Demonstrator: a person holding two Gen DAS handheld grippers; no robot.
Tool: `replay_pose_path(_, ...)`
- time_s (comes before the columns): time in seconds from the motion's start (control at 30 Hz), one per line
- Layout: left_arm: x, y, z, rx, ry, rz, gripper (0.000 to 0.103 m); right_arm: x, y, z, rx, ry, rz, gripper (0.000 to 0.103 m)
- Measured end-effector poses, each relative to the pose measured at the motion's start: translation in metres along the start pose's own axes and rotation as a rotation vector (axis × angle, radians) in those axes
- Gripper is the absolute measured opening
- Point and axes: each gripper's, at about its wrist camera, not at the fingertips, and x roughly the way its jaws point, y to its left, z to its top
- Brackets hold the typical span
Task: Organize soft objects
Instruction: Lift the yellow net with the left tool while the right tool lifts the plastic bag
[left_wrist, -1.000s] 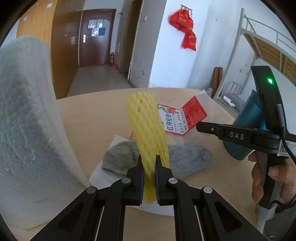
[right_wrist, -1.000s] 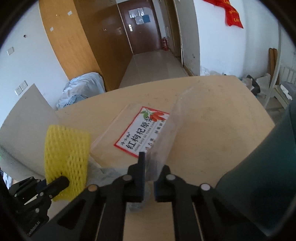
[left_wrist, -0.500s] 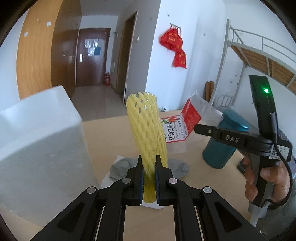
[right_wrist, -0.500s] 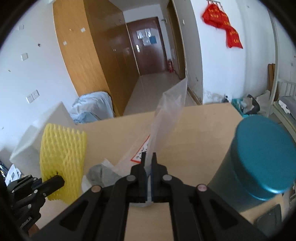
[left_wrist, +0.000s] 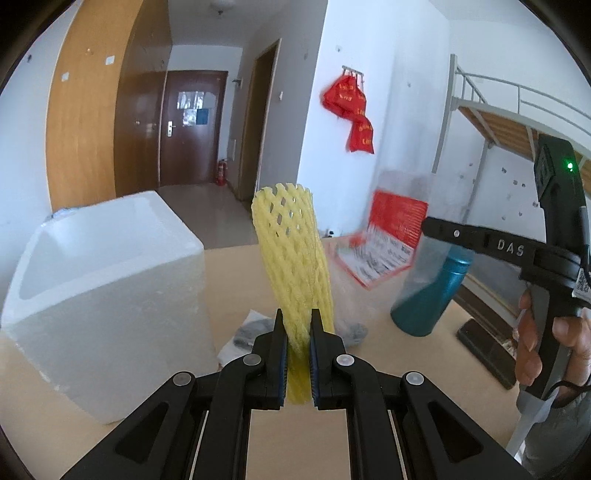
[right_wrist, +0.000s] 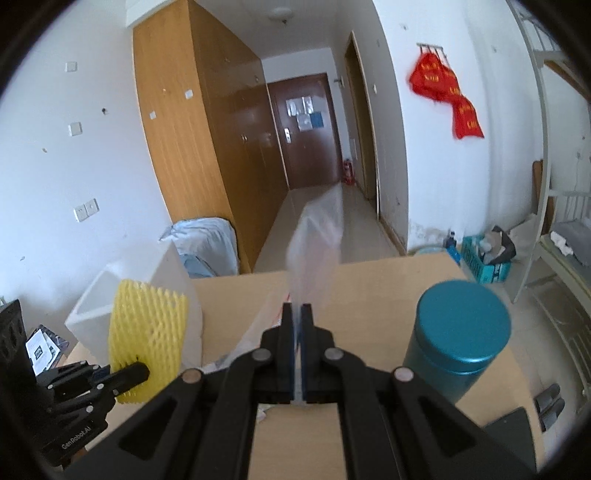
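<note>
The left gripper (left_wrist: 298, 332) is clamped on the lower end of a yellow foam net sleeve (left_wrist: 291, 254), which stands upright above the wooden table (left_wrist: 229, 280); the sleeve's bottom edge disappears between the jaws. Just left of it stands a white foam box (left_wrist: 107, 295), its interior only partly visible. The right gripper (right_wrist: 298, 321) pinches a clear plastic bag (right_wrist: 317, 236) that rises blurred and nearly see-through in its own view; from the left wrist view the bag (left_wrist: 388, 243) shows a red printed label, the text too smeared to read. Below both, a grey soft object (left_wrist: 251, 330) lies on white paper on the table, mostly hidden behind the left gripper's fingers. A teal canister (right_wrist: 458, 332) stands on the table to the right, partly veiled by the bag in the left view. A dark flat item (left_wrist: 484, 350) lies at the table's right edge, cut off by the hand (left_wrist: 546, 343).
</note>
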Motion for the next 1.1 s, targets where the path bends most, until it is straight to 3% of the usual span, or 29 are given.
replay_pose_path(0.1,-0.008,0.004,0.0,0.003,-0.01,0.004,0.01,-0.001,0.001,-0.01,-0.008,0.008,0.006,0.004)
replay_pose_path(0.4,-0.017,0.004,-0.01,0.007,0.006,0.019,0.01,0.028,-0.006,-0.056,-0.003,0.183,0.003,0.004)
replay_pose_path(0.53,-0.016,0.002,-0.012,0.006,0.011,0.012,0.01,0.021,-0.004,-0.068,-0.027,0.202,-0.021,0.005)
replay_pose_path(0.63,-0.016,0.001,-0.013,-0.002,0.011,0.001,0.01,0.012,-0.006,-0.075,-0.016,0.224,-0.039,0.015)
replay_pose_path(0.7,-0.017,-0.002,-0.014,-0.002,0.01,-0.007,0.01,0.008,-0.008,-0.079,-0.019,0.243,-0.058,0.03)
replay_pose_path(0.77,-0.017,-0.004,-0.016,0.005,0.011,-0.02,0.01,0.005,-0.012,-0.085,-0.018,0.261,-0.096,0.053)
replay_pose_path(0.83,-0.017,-0.006,-0.017,0.009,0.01,-0.03,0.01,0.006,-0.017,-0.093,-0.017,0.282,-0.106,0.057)
replay_pose_path(1.1,-0.019,-0.007,-0.019,0.002,0.009,-0.048,0.01,0.024,-0.021,-0.131,0.045,0.385,-0.064,0.057)
